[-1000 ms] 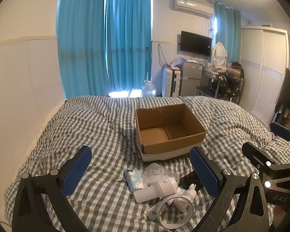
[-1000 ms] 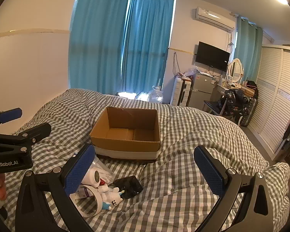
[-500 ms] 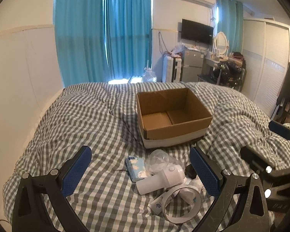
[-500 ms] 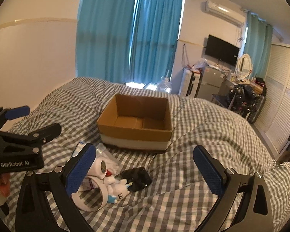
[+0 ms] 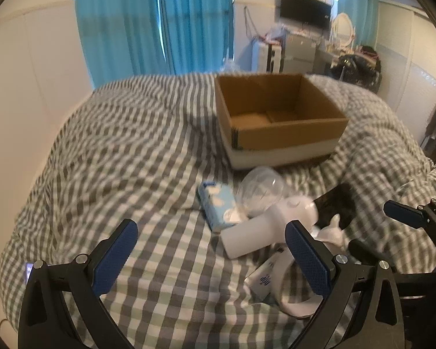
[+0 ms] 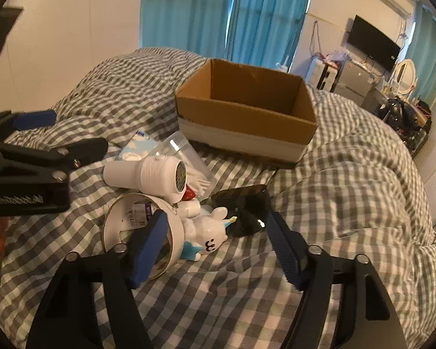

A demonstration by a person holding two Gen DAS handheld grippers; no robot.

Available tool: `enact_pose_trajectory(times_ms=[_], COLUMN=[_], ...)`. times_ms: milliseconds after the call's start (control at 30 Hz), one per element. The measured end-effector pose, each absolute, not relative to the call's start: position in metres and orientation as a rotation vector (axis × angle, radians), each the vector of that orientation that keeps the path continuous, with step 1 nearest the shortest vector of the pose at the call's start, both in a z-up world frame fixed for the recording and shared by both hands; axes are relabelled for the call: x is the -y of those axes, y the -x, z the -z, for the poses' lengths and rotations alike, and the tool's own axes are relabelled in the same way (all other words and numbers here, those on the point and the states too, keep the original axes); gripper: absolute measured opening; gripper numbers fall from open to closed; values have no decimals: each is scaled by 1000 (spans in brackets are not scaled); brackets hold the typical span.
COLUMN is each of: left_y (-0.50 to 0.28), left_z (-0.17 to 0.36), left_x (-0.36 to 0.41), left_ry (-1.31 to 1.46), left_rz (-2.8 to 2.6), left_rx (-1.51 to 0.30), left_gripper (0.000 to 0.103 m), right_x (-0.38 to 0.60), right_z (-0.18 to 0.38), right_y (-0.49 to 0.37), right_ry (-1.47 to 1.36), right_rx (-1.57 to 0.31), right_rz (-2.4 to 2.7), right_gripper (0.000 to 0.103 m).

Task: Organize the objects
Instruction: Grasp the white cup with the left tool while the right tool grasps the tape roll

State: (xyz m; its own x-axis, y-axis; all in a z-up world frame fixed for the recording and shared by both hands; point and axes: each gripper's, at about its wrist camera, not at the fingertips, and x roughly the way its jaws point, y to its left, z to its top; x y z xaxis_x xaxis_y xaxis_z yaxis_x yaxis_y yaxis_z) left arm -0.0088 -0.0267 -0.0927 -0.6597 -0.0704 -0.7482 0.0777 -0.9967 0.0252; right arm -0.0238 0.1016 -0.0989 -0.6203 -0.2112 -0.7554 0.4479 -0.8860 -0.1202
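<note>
A pile of small items lies on the checked duvet (image 5: 130, 157) in front of an open, empty cardboard box (image 5: 279, 116) (image 6: 247, 110). It holds a blue tissue pack (image 5: 218, 206), a clear plastic bag (image 5: 258, 189), a white hand-held device (image 5: 264, 226) (image 6: 157, 174), a tape ring (image 6: 125, 218), a white unicorn toy (image 6: 203, 232) and dark sunglasses (image 6: 244, 209). My left gripper (image 5: 212, 258) hangs open just short of the pile, holding nothing. My right gripper (image 6: 218, 247) is closing its jaws, with the toy lying between them and the pads not touching it.
A pale wall borders the bed on the left. Blue curtains, a TV, a small fridge and a cluttered dresser stand beyond the foot of the bed. The duvet bulges up to the right of the box. Each gripper shows at the edge of the other's view.
Both grippers have sunk toward the pile and tipped downward, so the items and box loom larger. The right gripper's jaws have narrowed around the toy. The left jaws stay wide.
</note>
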Motion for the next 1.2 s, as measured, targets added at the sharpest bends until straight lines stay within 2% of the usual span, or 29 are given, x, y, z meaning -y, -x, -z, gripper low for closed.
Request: enact_pose_trajectory(times_ms=[100, 333, 467, 500, 667, 900, 1200], left_y=[13, 20, 21, 22, 24, 30, 47], left_z=[100, 108, 112, 112, 112, 114, 133], left_x=[31, 40, 39, 38, 33, 16, -6], left_ry=[-1294, -1331, -1349, -1352, -1357, -1382, -1472], left_rz=[2776, 2750, 2740, 2742, 2747, 2792, 2805], left_rx=[-49, -87, -85, -80, -37, 8, 104], left_gripper=[103, 103, 103, 103, 103, 103, 103], right_x=[-99, -86, -76, -76, -96, -140, -165], right_z=[105, 108, 129, 132, 112, 77, 86], right_y=[27, 21, 33, 34, 33, 46, 64], right_ry=[-1142, -1123, -1226, -1241, -1173, -1100, -1145], right_rx=[-427, -441, -434, -440, -349, -256, -165], right_rz=[2456, 2360, 2262, 2263, 2329, 2467, 2503], right_gripper=[53, 49, 14, 11, 5, 5, 5])
